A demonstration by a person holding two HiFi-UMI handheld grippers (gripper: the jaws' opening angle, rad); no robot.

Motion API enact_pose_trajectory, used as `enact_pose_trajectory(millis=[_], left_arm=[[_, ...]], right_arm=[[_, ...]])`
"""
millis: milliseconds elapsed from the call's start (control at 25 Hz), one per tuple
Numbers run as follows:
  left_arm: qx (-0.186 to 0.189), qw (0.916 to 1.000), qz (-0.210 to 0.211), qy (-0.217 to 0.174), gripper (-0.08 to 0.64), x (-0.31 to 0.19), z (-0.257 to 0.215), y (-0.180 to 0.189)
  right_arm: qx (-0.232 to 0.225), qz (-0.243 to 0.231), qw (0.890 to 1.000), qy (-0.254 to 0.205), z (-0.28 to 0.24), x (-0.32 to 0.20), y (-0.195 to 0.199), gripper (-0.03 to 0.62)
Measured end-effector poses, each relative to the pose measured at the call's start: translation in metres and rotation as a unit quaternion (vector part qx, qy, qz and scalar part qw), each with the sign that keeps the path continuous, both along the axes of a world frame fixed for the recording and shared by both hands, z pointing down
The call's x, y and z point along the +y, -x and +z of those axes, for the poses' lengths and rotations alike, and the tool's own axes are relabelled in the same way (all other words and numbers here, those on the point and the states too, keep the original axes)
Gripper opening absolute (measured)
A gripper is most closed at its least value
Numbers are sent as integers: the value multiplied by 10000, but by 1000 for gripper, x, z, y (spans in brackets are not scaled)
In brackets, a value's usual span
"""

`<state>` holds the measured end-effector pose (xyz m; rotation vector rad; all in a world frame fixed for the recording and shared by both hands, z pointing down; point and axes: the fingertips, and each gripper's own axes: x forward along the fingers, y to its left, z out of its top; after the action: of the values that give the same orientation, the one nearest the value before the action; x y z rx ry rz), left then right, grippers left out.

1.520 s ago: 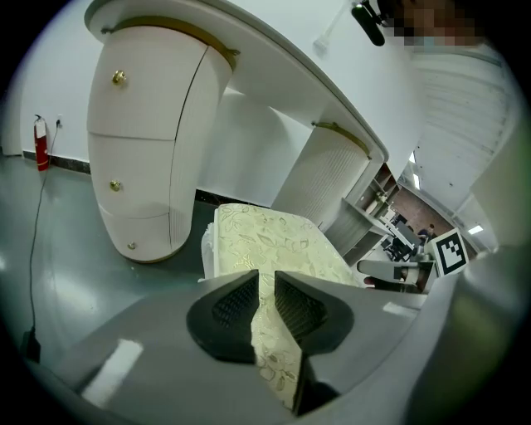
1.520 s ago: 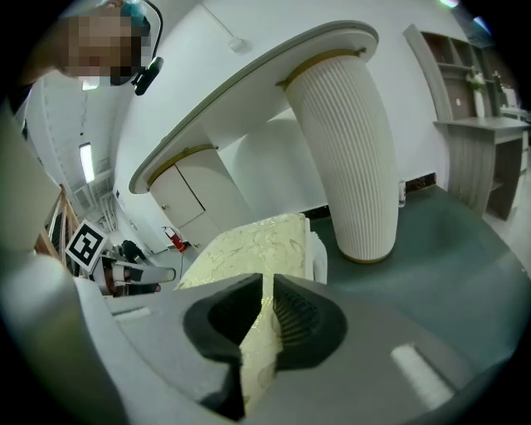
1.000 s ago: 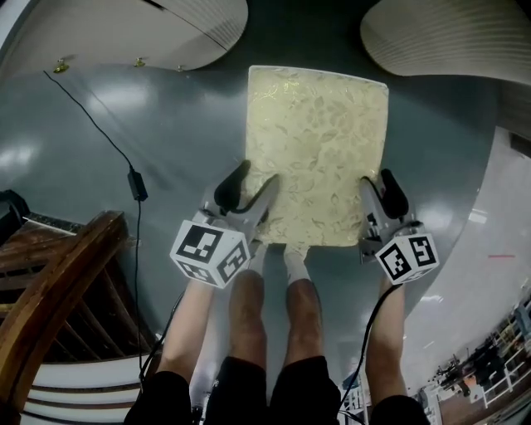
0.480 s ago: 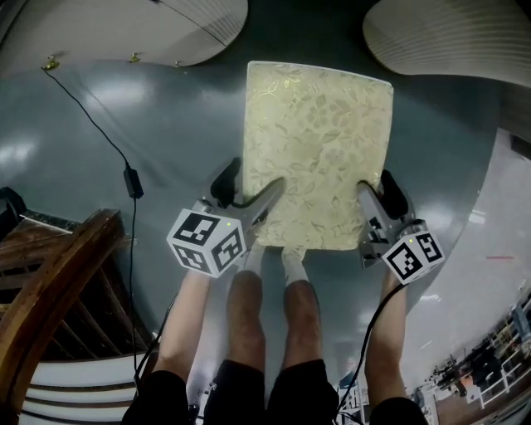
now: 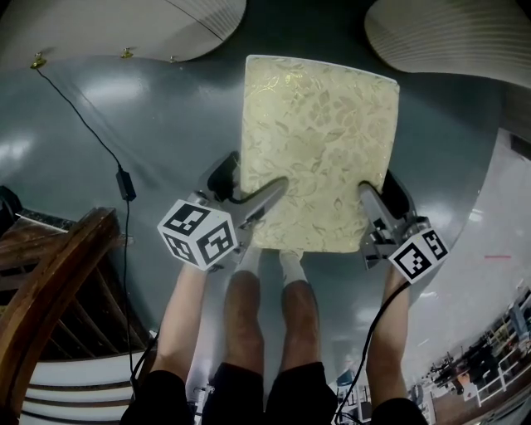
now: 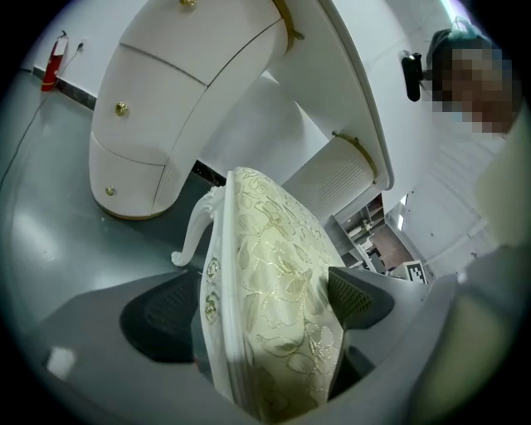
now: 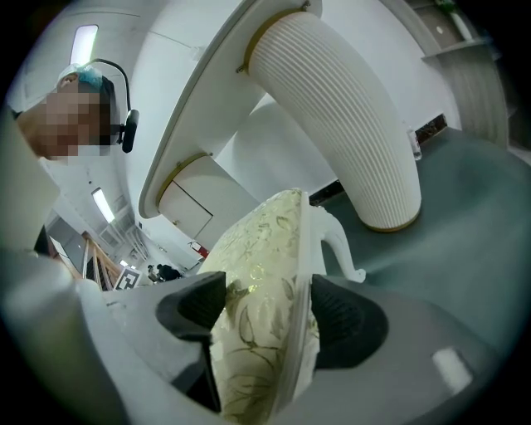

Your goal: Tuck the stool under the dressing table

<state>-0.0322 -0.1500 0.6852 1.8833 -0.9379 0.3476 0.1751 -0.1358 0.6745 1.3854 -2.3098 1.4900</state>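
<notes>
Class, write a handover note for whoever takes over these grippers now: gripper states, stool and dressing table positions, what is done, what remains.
Left gripper: jaws have just opened, stool edge between them, unclamped.
Right gripper: the same on the opposite edge.
Stool stands on the floor facing the gap between the dressing table pedestals.
Done: stool lined up. To do: push it under.

Ahead of the stool [image 5: 319, 149] I see bare floor [image 5: 307, 29] between the dressing table's left pedestal [image 5: 124, 25] and right pedestal [image 5: 456, 37]; a cable [image 5: 124, 184] and wooden frame [image 5: 50, 290] crowd my left.
</notes>
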Motion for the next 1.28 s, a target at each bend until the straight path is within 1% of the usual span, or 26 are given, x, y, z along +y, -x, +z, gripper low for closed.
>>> enact_pose_trajectory(millis=[80,240,320,680,1040,1280], left_arm=[[83,9999,-26,67,509,0,3,0],[283,9995,64,157,514,0,4,-4],[369,9991,124,183,482,1,3,-7],[349,9990,132,241,474,0,3,-7],[250,9992,-120,290,449,1,0,-5],[175,9992,-113,341,448,0,-1,-6]], right_arm=[[-46,39,10000,25,3,0,-1,344],[-533,127,9984,153,7,1,4,348],[-614,103,9979,159,6,1,7,348],[-504,-12,9985,214,7,0,7,347],[-425,92,9987,260,6,0,8,347],[-393,80,9986,359,7,-1,8,347]])
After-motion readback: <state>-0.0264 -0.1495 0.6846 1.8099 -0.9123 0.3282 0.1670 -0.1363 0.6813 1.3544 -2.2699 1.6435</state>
